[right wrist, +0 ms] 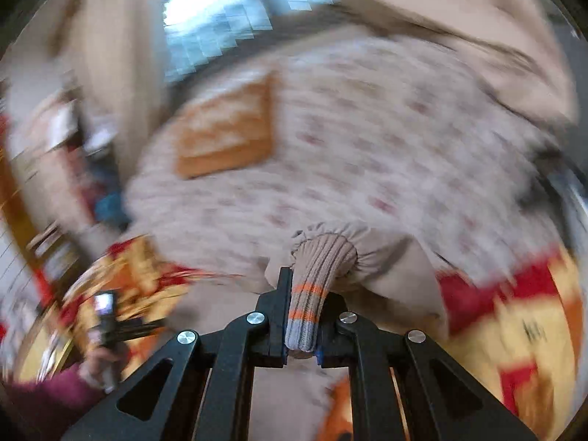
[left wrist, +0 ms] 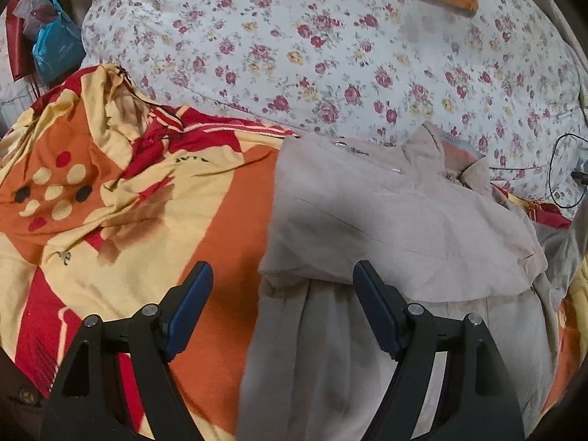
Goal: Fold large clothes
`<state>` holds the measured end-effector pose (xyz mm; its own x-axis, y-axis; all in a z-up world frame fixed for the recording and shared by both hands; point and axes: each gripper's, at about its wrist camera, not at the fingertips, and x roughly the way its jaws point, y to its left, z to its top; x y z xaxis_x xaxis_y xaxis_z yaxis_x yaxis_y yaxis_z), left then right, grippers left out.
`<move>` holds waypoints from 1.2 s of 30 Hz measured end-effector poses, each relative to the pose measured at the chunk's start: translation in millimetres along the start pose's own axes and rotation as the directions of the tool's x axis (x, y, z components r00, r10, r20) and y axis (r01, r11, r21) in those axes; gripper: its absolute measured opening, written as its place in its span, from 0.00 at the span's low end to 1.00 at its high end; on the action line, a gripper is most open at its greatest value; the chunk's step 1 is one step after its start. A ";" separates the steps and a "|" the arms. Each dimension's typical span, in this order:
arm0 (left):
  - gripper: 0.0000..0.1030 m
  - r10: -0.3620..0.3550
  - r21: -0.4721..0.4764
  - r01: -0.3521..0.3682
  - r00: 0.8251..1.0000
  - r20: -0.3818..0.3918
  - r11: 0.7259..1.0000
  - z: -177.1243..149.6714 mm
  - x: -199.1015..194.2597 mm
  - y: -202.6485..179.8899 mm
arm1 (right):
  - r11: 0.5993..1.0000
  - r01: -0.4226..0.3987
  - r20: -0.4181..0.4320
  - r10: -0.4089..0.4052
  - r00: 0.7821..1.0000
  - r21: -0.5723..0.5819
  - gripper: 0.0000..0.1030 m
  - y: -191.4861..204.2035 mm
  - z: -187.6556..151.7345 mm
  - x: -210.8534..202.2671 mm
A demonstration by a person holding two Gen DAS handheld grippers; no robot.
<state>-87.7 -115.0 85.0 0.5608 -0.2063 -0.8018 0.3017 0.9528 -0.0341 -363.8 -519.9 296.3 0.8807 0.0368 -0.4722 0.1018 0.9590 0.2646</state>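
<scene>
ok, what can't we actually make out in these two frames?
- Right wrist view: everything beyond the right tool and the ribbed cuff it is shut on is motion-blurred; the small items at far left are unreadable.
- Left wrist view: the beige jacket is cut off by the bottom edge and partly covered by the open left tool.
- Left wrist view: the cuff and the right tool are out of frame.

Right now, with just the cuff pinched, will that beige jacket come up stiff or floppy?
Probably floppy: the jacket lies in soft folds on the blanket. The right gripper pinches only the ribbed cuff, so the sleeve would likely rise first and the body trail. The knit probably resists slipping.
</scene>
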 end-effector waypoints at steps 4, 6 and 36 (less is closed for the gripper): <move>0.76 -0.001 -0.016 0.001 1.000 0.013 1.000 -1.4 -7.9 16.8 | 0.968 -0.174 -0.148 0.148 0.978 -0.180 0.08 74.7 32.0 50.5; 0.76 0.003 -0.038 -0.002 1.000 0.023 0.999 -2.7 -11.3 28.1 | 0.938 -0.252 -0.256 0.190 0.948 -0.236 0.08 108.9 32.1 91.6; 0.81 -0.086 -0.181 0.079 0.996 -0.032 0.980 46.7 72.8 -24.8 | 0.975 0.188 -0.427 -0.222 0.876 -0.121 0.68 9.1 -142.2 172.7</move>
<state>-18.4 -164.0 55.3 0.5081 -0.2800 -0.8145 0.2001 0.9582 -0.2046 -276.5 -464.9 97.6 0.5514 -0.0607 -0.8320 0.2088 0.9757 0.0672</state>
